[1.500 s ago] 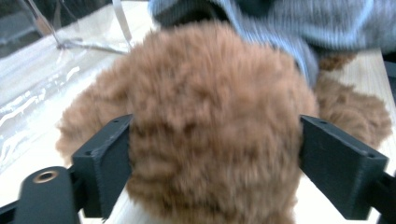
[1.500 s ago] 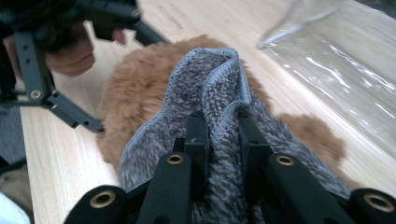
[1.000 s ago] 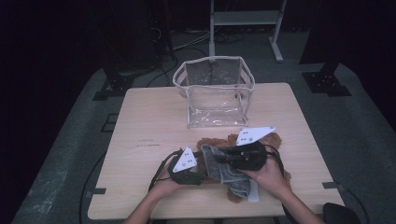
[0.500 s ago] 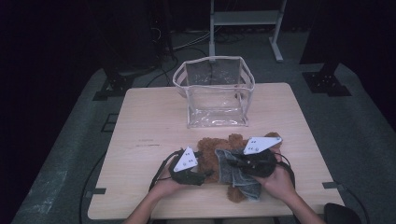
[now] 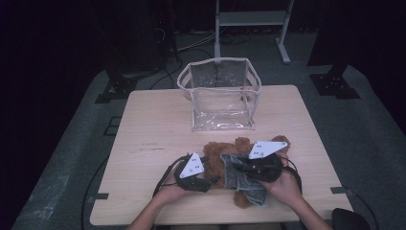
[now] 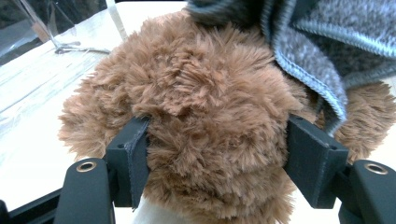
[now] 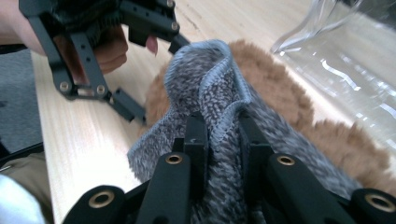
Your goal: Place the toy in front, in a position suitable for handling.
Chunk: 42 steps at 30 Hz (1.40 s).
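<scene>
Right tool (image 5: 239, 168) lower, on grey cloth (image 5: 237, 175)

In the high view, light falls from above onto the table (image 5: 158, 124); everything beyond the table's edges drops to near black, with floor detail barely readable. The picture is soft and slightly grainy. The clear bag (image 5: 220, 96) at the far side of the table carries faint glare on its walls. In the left gripper view, the table behind the brown plush toy (image 6: 196, 107) is overexposed to white. In the right gripper view, the grey cloth (image 7: 215, 88) is sharp; the bag beyond it is blurred.
</scene>
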### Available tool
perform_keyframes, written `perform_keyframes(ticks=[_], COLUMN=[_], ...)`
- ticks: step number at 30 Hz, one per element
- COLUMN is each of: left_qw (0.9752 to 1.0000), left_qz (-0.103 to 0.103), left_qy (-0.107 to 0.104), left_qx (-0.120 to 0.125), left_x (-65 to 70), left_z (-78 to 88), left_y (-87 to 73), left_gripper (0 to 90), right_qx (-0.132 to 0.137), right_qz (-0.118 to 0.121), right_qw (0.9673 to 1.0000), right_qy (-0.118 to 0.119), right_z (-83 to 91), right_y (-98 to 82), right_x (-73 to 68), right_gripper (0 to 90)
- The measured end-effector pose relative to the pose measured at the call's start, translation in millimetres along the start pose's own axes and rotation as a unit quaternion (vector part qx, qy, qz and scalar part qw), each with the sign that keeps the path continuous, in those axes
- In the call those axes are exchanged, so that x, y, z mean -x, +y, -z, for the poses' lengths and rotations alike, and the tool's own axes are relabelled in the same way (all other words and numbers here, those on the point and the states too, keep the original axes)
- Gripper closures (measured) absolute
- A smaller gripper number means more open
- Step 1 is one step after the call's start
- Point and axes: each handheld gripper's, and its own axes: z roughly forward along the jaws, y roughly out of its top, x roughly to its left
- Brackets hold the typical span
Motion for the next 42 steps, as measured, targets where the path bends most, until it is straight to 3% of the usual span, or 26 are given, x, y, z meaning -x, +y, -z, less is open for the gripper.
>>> perform_keyframes(ticks=[5,10,16,20,24,28,30,35,38,42], left_qw=[1.0,1.0,0.9996,0.9995,0.9993,0.9994,0.9994,0.9997,0.9997,0.9997], left_qz=[-0.002,0.0,0.02,0.016,0.018,0.016,0.014,-0.003,-0.003,-0.003], left_qy=[-0.001,-0.002,0.014,0.023,0.025,0.02,0.02,0.021,0.017,0.013], left_qx=[0.0,0.006,0.016,0.017,0.021,0.022,0.022,0.016,0.017,0.019], left_x=[1.5,0.7,-0.1,0.3,0.3,1.2,3.6,8.4,7.3,8.3], left_z=[-0.7,-1.3,-12.6,-13.0,-10.0,-9.6,-11.3,-11.9,-10.1,-10.4], left_y=[-0.7,-1.4,1.8,2.0,0.9,1.6,2.4,1.9,0.5,0.6], left_gripper=[28.8,26.9,10.7,23.4,32.5,34.1,34.2,34.3,34.3,33.9], right_qx=[-0.005,0.003,0.024,0.02,0.008,0.009,0.018,0.003,-0.008,-0.018], right_qz=[0.015,-0.006,-0.017,-0.016,-0.018,-0.038,-0.052,-0.025,-0.024,-0.052], right_qw=[0.9998,1.0,0.9993,0.9994,0.9997,0.9992,0.9984,0.9995,0.9997,0.9982], right_qy=[-0.011,0.006,0.021,0.024,0.016,-0.004,0.014,0.022,0.007,-0.024], right_z=[-3.4,-3.4,-2.2,-9.5,-14.1,-7.7,-6.5,-24.8,-28.7,-20.3], right_y=[8.5,2.3,12.1,19.1,14.6,12.3,17.2,35.9,37.4,33.8], right_x=[-2.3,5.7,5.6,4.9,12.6,22.3,22.2,13.0,21.8,43.8], right_gripper=[76.4,76.4,76.5,76.4,76.6,76.6,76.5,76.2,76.3,76.0])
